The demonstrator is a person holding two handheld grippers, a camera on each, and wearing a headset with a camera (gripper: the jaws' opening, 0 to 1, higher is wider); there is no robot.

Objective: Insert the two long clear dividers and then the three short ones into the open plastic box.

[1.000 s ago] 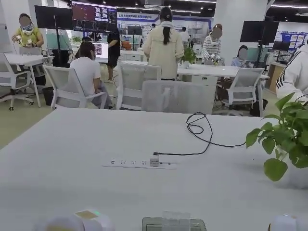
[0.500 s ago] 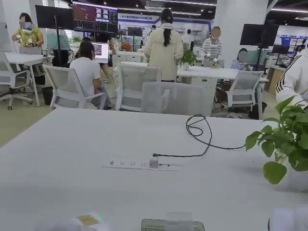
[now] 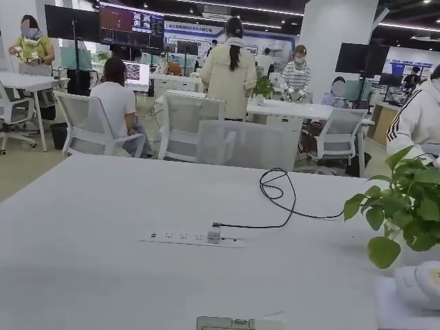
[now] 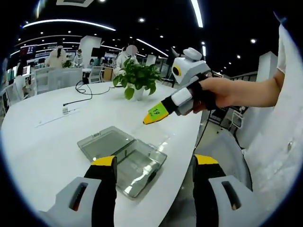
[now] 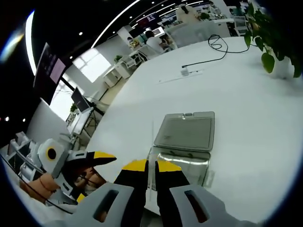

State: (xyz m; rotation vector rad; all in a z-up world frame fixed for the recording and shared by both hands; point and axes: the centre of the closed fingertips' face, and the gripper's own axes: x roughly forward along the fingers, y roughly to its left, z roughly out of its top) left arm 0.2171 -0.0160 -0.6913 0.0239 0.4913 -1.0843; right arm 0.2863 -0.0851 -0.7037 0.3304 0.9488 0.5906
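1. Box: The transparent rectangular plastic box point(image 4: 105, 142) lies open on the white worktop point(image 4: 47, 146), near the edge closest to the person. Its lid is folded flat beside its base.
2. Left claw point(image 4: 154, 161): The yellow-tipped jaws stand wide apart and grip nothing. They point toward the box from the worktop edge.
3. Right claw point(image 5: 152, 166): The jaws are drawn close together on a thin clear plastic divider point(image 5: 152, 142), seen edge-on as a fine line rising over the left end of the box base. Whether the divider touches the box cannot be determined. In the left gripper view, a hand point(image 4: 227, 92) holds this claw above the box.
4. Surroundings: A green potted plant point(image 4: 137, 78), a black cable point(image 3: 278, 196) and a white power strip point(image 3: 185, 238) occupy the far part of the worktop, well apart from the box.
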